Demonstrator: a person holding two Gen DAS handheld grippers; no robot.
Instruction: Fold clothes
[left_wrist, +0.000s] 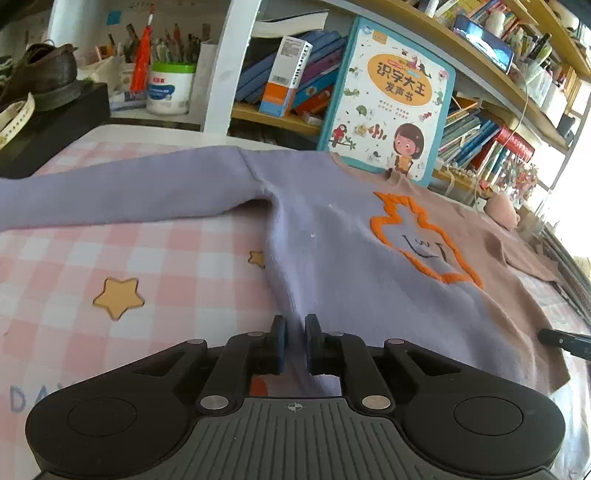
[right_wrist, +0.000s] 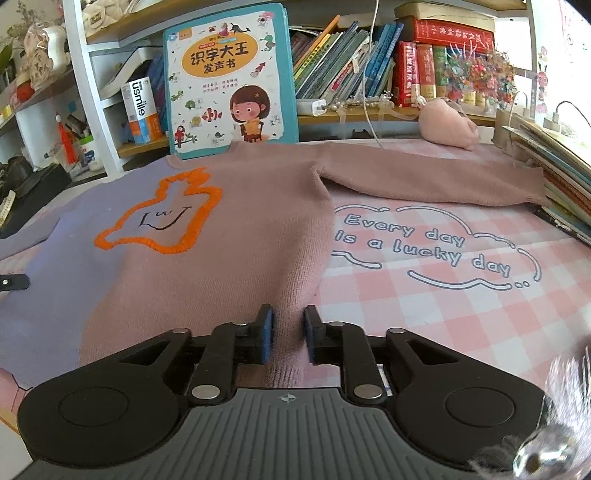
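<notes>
Pink-and-white checked cloth (right_wrist: 461, 306) covered the table we worked on, with crowded bookshelves (right_wrist: 369, 66) behind it and a children's picture book (right_wrist: 229, 77) propped against them. On the cloth the sweater (left_wrist: 351, 258) lay flat and face up, lilac on one half and dusty pink on the other, an orange outline figure (right_wrist: 162, 225) on the chest and both sleeves spread outward. Our left gripper (left_wrist: 294, 341) sat at the lilac hem corner, its jaws narrowed to a small gap with a ridge of knit drawn up between them; our right gripper (right_wrist: 288, 332) did the same at the pink hem corner (right_wrist: 291, 321), so we judged each had hold of the fabric, though how firmly we could not tell. From here the risk we saw was slippage: soft knit pinched at its edge could pull free of one side on lifting, leaving the fold skewed. An uneven lift could also drag the far pink sleeve (right_wrist: 436, 177) against the stacked books (right_wrist: 554, 184) at the table's edge, or nudge the propped book. Among containers, a white tub (left_wrist: 170, 88) stood on the shelf with a pot of pencils and brushes (left_wrist: 177, 48) just behind it; the tub's contents were hidden.
</notes>
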